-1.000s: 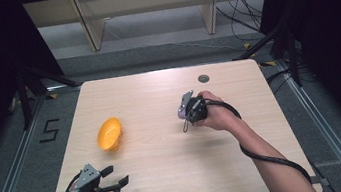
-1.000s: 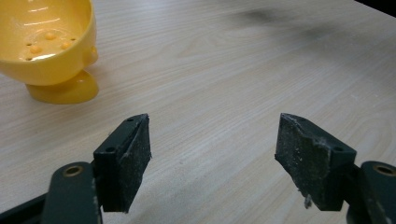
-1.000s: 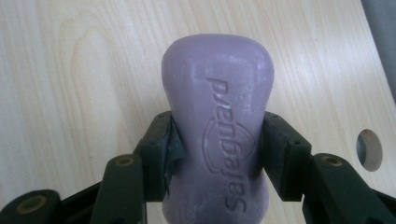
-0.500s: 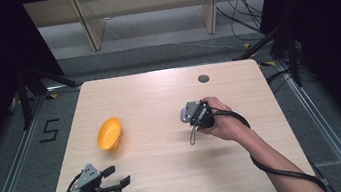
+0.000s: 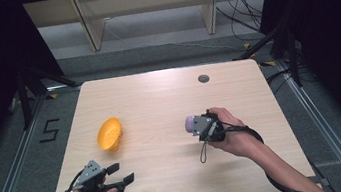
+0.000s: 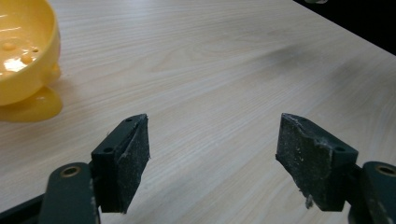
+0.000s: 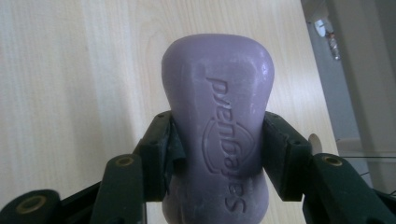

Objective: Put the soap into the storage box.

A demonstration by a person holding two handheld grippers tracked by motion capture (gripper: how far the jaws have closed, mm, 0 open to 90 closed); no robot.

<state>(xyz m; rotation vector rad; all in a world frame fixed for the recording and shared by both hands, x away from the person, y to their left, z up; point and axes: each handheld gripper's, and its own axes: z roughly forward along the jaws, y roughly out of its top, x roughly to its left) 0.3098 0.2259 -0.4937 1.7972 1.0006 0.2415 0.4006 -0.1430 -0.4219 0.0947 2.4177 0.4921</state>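
Note:
A purple bar of soap (image 7: 217, 126) with raised lettering sits clamped between the two black jaws of my right gripper (image 7: 216, 149), above the wooden table. In the high view that soap (image 5: 190, 123) pokes out to the left of the right gripper (image 5: 198, 125), right of the table's middle. A yellow soap dish (image 5: 109, 133) lies tilted on the left half of the table; its rim and foot appear at the left edge of the left gripper view (image 6: 25, 56). My left gripper (image 5: 121, 173) rests near the front left corner, jaws wide apart over bare wood (image 6: 212, 154).
The light wooden table (image 5: 158, 97) has a round grey cable hole (image 5: 203, 78) near its far edge. Dark floor with metal rails and cables surrounds the table. A cord (image 5: 202, 152) dangles from the right gripper.
My right gripper has carried the soap toward the table's near side and a little leftward. The left gripper and the yellow dish stay where they were.

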